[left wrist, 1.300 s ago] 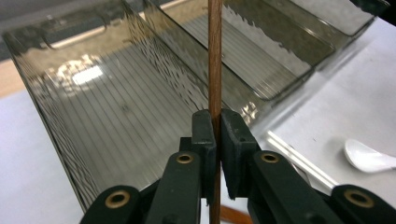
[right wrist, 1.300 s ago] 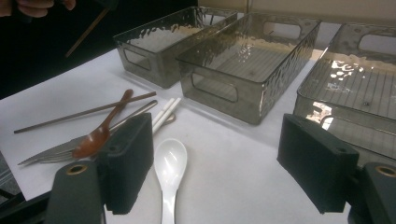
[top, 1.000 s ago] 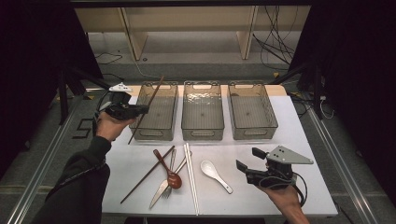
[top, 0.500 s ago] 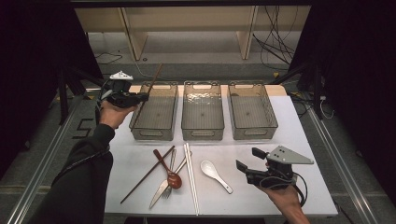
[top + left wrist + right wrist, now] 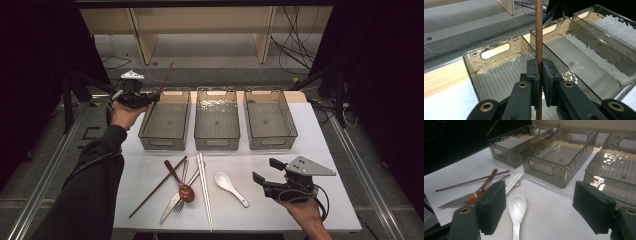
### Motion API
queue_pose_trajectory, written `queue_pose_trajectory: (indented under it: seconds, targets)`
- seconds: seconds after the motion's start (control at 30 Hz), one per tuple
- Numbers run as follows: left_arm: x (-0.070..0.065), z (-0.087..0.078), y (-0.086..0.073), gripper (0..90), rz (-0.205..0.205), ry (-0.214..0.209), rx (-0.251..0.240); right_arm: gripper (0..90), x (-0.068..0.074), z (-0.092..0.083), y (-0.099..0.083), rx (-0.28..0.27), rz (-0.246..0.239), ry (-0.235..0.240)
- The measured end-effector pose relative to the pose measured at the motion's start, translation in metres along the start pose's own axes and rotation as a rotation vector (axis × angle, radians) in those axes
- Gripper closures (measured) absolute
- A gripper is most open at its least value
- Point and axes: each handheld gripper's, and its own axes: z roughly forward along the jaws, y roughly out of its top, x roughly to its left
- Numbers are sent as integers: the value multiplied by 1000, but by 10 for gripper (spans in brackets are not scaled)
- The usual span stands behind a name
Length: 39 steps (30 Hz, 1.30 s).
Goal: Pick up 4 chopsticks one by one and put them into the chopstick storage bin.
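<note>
I hold a brown wooden chopstick (image 5: 539, 30) clamped between the jaws of my left gripper (image 5: 150, 98), up at the far left of the worktop (image 5: 330, 140) and just over the near-left edge of the left bin (image 5: 165, 121); the stick runs slantwise, its upper end rising beyond the bin's far rim and its lower part passing down past the jaws; in the left gripper view the pads pinch it tight with the bin's ribbed floor below. My right gripper (image 5: 265, 175) hovers low at the near right, jaws standing wide apart with nothing between them. Between the two lie the rest: a second brown chopstick (image 5: 157, 187) lying aslant, a wooden spoon (image 5: 180, 183) crossing it, a metal fork (image 5: 181, 190) and a knife (image 5: 170, 206) partly under the spoon, a pair of white chopsticks (image 5: 204, 190) laid straight, and a white ceramic spoon (image 5: 231, 188) nearest my right jaws; none of these lies between the held stick and the bin. The middle bin (image 5: 216, 120) and right bin (image 5: 271, 120) stand just beside the left one in a row, all three smoky clear plastic with rippled walls, cut-out handles and lined floors. The worktop is a white sheet over pale wood; beyond it grey floor, shelving legs and loose cables (image 5: 295, 45); the sides are dark.
</note>
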Motion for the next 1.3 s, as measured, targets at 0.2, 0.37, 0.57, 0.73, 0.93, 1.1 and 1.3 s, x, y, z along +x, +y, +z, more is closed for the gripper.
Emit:
queue_pose_trajectory:
  seconds: [0.2, 0.37, 0.57, 0.73, 0.93, 1.1, 1.3]
  targets:
    - [4, 8, 1, 838, -1, 16, 12, 274, 0, 0, 0, -1, 0, 1]
    - [4, 13, -2, 837, -2, 22, 14, 274, 0, 0, 0, -2, -1, 2]
    - [4, 20, -5, 837, -11, 30, 20, 274, 0, -1, 0, -3, -2, 3]
    - [5, 21, -9, 836, -24, 30, 18, 274, 0, -1, 0, -4, -3, 4]
    - [4, 27, -16, 835, -24, 33, 34, 274, 1, 0, 0, 0, -5, 3]
    - [3, 30, -18, 834, -24, 36, 55, 274, 1, 0, 0, -1, -4, 3]
    - [5, 33, -22, 833, -29, 52, 60, 274, 1, -1, 0, -2, -4, 3]
